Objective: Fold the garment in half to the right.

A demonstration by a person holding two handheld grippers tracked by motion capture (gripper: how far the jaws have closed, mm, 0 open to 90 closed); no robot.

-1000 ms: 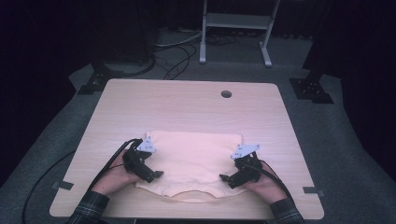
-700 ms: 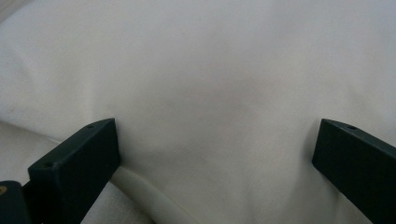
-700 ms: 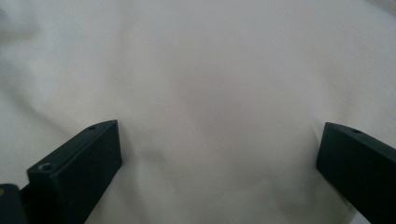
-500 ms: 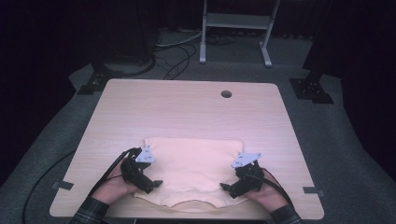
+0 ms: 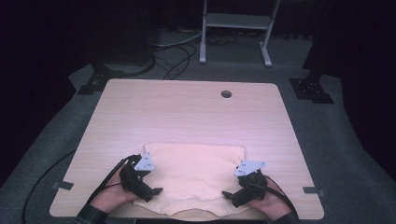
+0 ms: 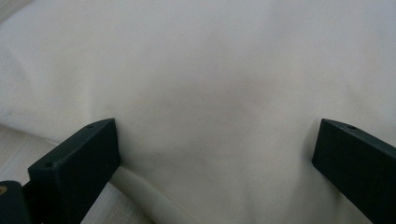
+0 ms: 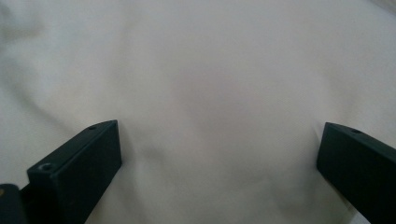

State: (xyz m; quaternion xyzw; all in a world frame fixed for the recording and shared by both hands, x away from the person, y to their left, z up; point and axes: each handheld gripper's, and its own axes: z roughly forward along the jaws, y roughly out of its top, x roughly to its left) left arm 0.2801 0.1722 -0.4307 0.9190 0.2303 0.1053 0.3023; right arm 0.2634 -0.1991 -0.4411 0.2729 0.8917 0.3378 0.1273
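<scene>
Presently, a cream-coloured folded cloth garment (image 5: 194,179) lies flat at the near middle of the tabletop (image 5: 187,116), its near hem reaching the near edge. The left gripper (image 5: 152,192) sits over the cloth's near left corner and the right gripper (image 5: 229,196) over its near right corner. In the left gripper view the jaws stand wide apart with the pale fabric (image 6: 210,93) between them, clamping nothing; a rolled fold edge (image 6: 140,191) runs just beside the left-hand jaw. In the right gripper view the jaws likewise stand wide apart over smooth fabric (image 7: 210,93).

Judgement: the step in hand is taking hold of the two near corners, in a folding or smoothing job. The next move calls for both jaws to lower and pinch the cloth evenly, catching all layers at the fold edge so nothing slips.

The surface is a light wood-grain laminate with rounded corners and a round cable hole (image 5: 226,94) at the far right. Beyond it lie grey carpet (image 5: 336,140), loose black cables (image 5: 175,58) and a pale metal stand (image 5: 236,28) against a dark room.
</scene>
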